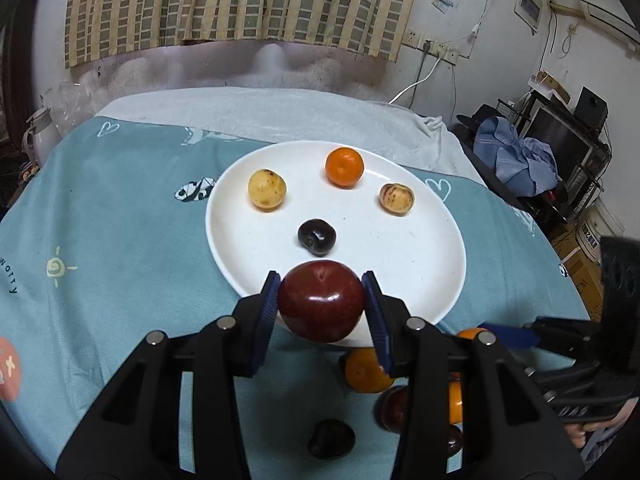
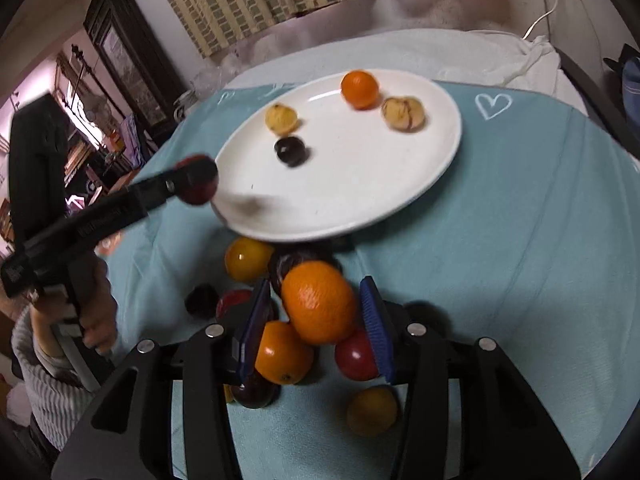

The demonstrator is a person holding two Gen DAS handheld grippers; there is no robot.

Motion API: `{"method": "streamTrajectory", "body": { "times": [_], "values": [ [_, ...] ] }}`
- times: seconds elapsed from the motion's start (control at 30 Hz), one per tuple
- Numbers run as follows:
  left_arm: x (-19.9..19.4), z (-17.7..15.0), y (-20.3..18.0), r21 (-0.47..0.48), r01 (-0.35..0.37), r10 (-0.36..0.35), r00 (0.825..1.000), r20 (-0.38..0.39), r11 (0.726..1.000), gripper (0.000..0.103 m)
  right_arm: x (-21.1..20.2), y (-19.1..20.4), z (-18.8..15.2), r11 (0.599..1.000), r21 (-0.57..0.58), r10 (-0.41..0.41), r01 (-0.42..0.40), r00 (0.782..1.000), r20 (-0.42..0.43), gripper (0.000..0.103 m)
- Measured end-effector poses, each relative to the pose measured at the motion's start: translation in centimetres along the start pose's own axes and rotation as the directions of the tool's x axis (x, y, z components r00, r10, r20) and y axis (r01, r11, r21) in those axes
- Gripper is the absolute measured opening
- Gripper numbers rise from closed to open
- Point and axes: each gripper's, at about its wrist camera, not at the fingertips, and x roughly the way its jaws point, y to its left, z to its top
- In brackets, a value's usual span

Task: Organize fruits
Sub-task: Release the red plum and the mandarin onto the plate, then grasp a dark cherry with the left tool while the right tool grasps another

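The right wrist picture is blurry, so the fruit in it looks smeared. In the left wrist picture the black arms of the left gripper [image 1: 321, 300] hide part of the fruit pile [image 1: 370, 372] on the near side of the plate. Some fruits there show only as slivers, and one round dark fruit [image 1: 331, 438] lies a little apart from them. The right gripper [image 2: 316, 312] also covers part of the pile in its own picture.

The left gripper is clamped on a red plum [image 1: 322, 302], with both blue pads pressing its sides. It holds the plum up over the near edge of the white plate [image 1: 420, 264].

The right gripper has an orange [image 2: 320, 302] between its blue pads. There are small gaps on both sides, so the pads do not squeeze it.

On the plate sit a small orange [image 1: 344, 167], two yellow spotted fruits [image 1: 267, 189] and one dark plum [image 1: 317, 237]. They are spread apart, with lots of bare white between them.

The plate rests on a blue cloth [image 1: 120, 220] with hearts on it. A white blanket [image 1: 280, 112] lies behind it, and a striped curtain [image 1: 240, 0] hangs on the wall.
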Motion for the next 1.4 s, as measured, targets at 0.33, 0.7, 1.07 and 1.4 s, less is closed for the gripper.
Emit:
{"method": "streamTrajectory", "body": {
  "times": [0.33,0.7,1.07,1.4],
  "values": [
    [1.3,1.3,-0.1,0.006,-0.022,0.022,1.000,-0.014,1.000,0.042,-2.7,0.0,3.9,0.998,0.068,-0.007,-0.005,0.985,0.173,0.038],
    [3.2,1.6,0.2,0.015,-0.036,0.036,0.999,-0.015,0.999,0.065,-0.9,-2.4,5.8,0.981,0.191,-0.013,-0.031,0.974,0.224,0.057],
    [-3.1,-4.9,0.6,0.043,-0.062,0.061,0.998,0.010,0.997,0.079,-7.1,-3.2,-0.8,0.977,0.213,-0.043,-0.016,0.962,0.269,0.064],
    [-3.3,-9.7,-1.4,0.178,-0.080,0.088,0.995,-0.041,0.981,0.079,-7.2,-6.9,-2.6,0.897,0.416,0.043,-0.148,0.967,0.252,0.064]
  ]
}}
